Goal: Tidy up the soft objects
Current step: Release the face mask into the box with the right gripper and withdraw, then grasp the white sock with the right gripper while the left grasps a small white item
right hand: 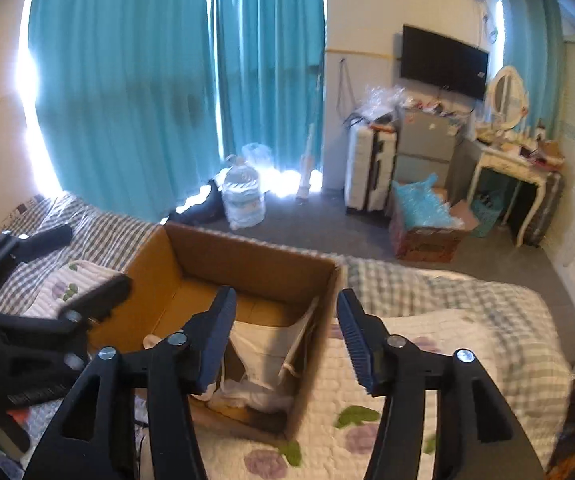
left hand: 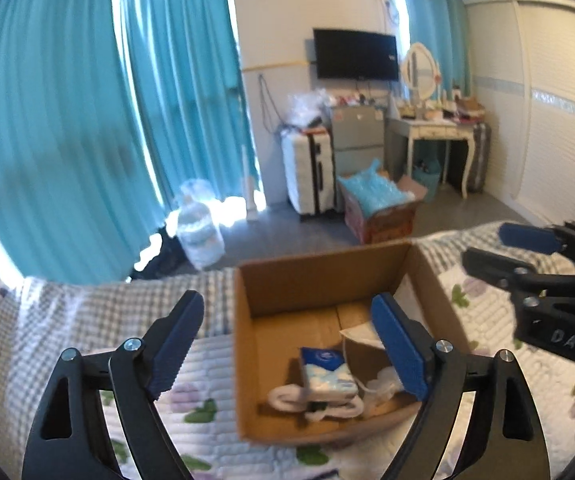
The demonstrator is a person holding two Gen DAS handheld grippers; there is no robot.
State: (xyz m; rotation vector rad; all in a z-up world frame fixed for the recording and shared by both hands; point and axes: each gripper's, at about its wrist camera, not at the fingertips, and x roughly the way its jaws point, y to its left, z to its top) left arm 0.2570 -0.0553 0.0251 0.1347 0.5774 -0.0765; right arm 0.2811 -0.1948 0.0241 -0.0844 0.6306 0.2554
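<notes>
Left claw (left hand: 287, 344) agape, tilted over cardboard box (left hand: 319, 276).

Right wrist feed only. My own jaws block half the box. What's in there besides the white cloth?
Observer: A blue-and-white pack lies on the floor of the box.
Operator: Anything else?
Observer: A white cord, looped, partly under the pack.
Operator: Left jaws holding anything?
Observer: No. The left gripper is open over the box with nothing between its jaws.
</notes>
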